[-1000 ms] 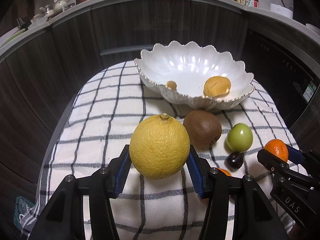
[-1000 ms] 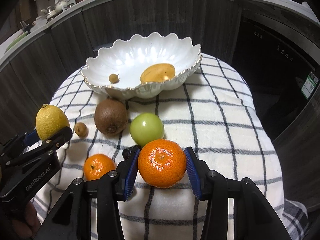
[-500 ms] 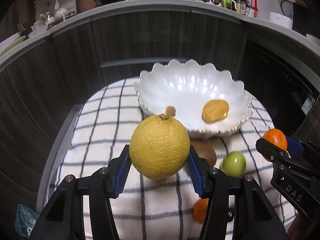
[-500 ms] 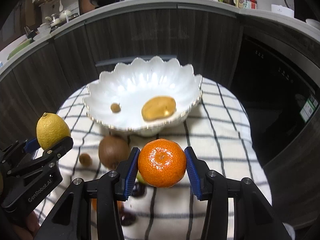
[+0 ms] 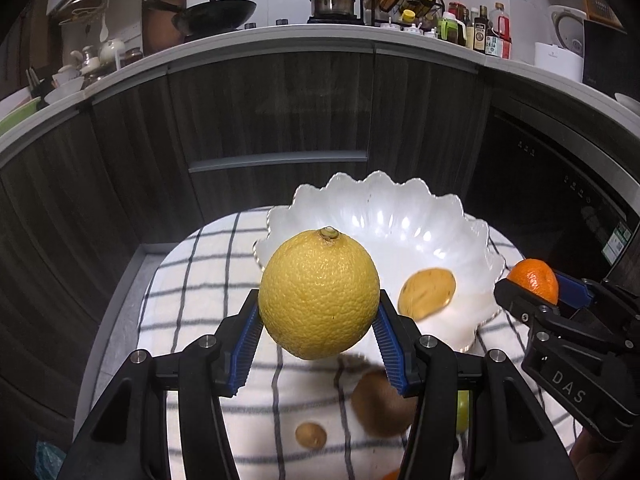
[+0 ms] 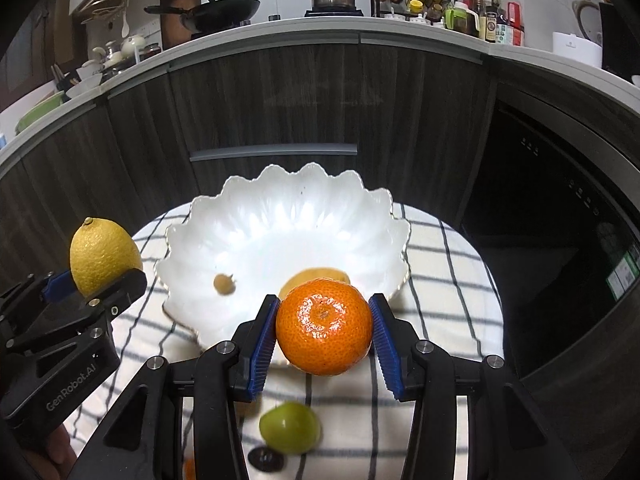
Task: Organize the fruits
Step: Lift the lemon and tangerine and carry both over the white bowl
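My left gripper (image 5: 318, 334) is shut on a yellow lemon (image 5: 319, 294), held in the air in front of the white scalloped bowl (image 5: 416, 216). My right gripper (image 6: 325, 336) is shut on an orange mandarin (image 6: 325, 326), also raised near the bowl's (image 6: 280, 204) front rim. Each gripper shows at the edge of the other's view, the lemon (image 6: 102, 256) at the left and the mandarin (image 5: 534, 280) at the right. Inside the bowl lie a yellow-brown oval fruit (image 5: 427, 292) and a small brown round fruit (image 6: 224, 283).
On the checked cloth (image 6: 444, 264) below lie a kiwi (image 5: 380, 404), a green fruit (image 6: 290, 426), a dark plum-like fruit (image 6: 266, 460), a small brown fruit (image 5: 311, 435) and a second mandarin (image 6: 189, 468) at the bottom edge. Dark cabinets (image 5: 280, 112) and a cluttered counter stand behind.
Both grippers have risen from the cloth with their fruits and moved toward the bowl, which now sits lower and closer in both views. The loose fruits have slid toward the bottom edge.
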A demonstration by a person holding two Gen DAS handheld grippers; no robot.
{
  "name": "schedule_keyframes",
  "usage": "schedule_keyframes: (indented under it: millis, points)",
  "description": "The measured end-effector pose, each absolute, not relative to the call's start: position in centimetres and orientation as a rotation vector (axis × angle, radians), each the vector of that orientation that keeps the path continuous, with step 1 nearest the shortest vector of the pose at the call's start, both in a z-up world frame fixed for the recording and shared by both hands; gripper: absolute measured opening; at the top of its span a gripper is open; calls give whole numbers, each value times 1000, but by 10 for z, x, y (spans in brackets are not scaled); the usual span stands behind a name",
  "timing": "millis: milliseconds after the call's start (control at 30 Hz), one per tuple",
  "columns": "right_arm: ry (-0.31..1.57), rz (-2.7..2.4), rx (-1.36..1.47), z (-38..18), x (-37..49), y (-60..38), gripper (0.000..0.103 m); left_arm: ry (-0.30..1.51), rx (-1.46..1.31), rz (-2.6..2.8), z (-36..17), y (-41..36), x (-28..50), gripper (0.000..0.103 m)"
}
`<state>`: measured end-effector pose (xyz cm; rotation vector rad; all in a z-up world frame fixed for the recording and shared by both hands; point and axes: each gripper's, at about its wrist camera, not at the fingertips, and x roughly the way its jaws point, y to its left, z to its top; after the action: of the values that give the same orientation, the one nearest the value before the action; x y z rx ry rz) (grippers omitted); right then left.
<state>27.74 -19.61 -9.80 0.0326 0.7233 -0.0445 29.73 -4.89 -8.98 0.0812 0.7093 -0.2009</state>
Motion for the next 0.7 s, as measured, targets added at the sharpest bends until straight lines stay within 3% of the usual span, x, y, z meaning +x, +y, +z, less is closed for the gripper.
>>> schedule_keyframes:
  millis: [700]
  points:
    - [814, -19, 53, -138, 333, -195, 47, 781, 72, -206, -131, -60, 352, 53]
